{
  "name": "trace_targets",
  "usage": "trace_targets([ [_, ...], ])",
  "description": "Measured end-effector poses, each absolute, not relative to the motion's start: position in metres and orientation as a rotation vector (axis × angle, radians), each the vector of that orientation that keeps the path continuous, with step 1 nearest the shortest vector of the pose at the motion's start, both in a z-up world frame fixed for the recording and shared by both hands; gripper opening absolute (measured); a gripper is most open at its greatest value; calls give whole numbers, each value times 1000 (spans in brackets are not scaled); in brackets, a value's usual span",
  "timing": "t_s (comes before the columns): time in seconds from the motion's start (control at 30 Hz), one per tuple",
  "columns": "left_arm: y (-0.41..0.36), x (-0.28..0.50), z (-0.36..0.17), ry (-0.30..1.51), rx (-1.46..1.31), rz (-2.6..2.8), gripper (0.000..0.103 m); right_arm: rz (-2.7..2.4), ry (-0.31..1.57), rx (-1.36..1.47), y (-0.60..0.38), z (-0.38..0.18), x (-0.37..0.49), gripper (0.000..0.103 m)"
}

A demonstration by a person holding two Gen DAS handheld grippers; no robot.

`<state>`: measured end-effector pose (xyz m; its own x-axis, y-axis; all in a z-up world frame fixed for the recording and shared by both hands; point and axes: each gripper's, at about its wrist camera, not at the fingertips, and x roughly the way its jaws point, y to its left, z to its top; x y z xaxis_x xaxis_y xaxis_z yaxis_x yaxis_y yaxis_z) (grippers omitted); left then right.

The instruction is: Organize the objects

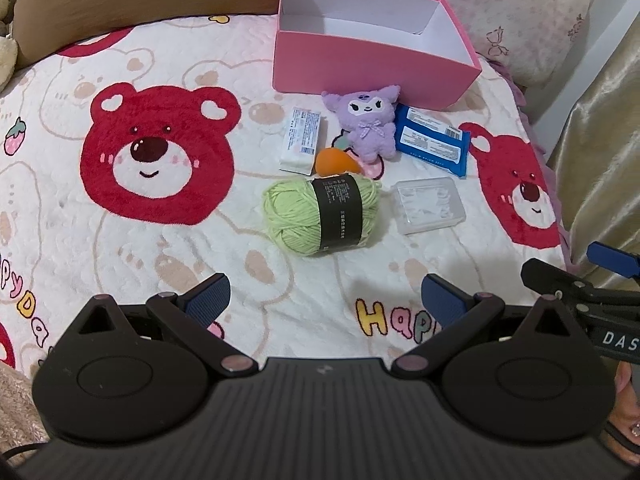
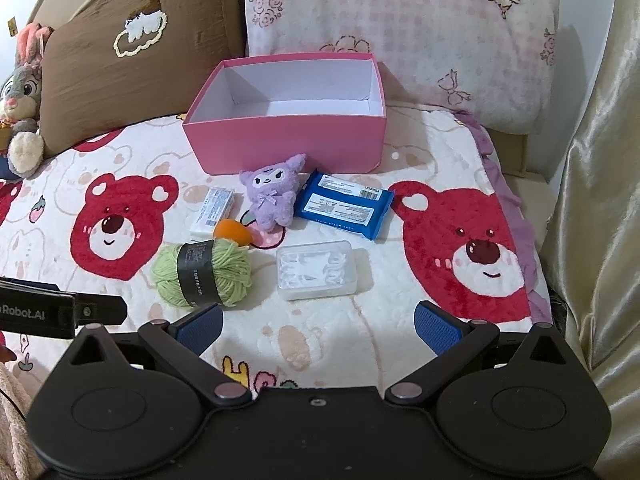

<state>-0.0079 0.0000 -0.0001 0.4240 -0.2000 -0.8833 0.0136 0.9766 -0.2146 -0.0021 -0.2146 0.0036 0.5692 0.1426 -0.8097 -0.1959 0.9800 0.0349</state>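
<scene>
An open pink box (image 1: 360,68) (image 2: 288,142) with a white inside stands at the back of the bear-print blanket, nothing in it. In front of it lie a purple plush (image 1: 370,122) (image 2: 272,194), a blue wipes pack (image 1: 432,140) (image 2: 344,204), a white packet (image 1: 301,139) (image 2: 214,212), an orange sponge (image 1: 336,162) (image 2: 232,232), a green yarn ball (image 1: 320,216) (image 2: 204,274) and a clear plastic case (image 1: 430,205) (image 2: 318,270). My left gripper (image 1: 326,300) is open, short of the yarn. My right gripper (image 2: 318,328) is open, just short of the clear case.
A brown pillow (image 2: 132,64) and a pink checked pillow (image 2: 400,32) lean behind the box. A grey rabbit toy (image 2: 22,100) sits far left. A gold curtain (image 2: 600,200) hangs along the right edge of the bed. Bare blanket (image 1: 120,260) lies left of the objects.
</scene>
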Motion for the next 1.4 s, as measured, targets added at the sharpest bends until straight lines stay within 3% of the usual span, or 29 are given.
trace_targets([
  [0.83,25,-13,18,1125,-135,-99,103,235,906,-157,-200,4,-7,103],
  [1.1,26,3,33,945,-83,-152,103,438,746,-216,-182,-2,-5,103],
  [1.4,28,47,-3,977,-132,-170,103,578,745,-321,-151,-43,13,103],
])
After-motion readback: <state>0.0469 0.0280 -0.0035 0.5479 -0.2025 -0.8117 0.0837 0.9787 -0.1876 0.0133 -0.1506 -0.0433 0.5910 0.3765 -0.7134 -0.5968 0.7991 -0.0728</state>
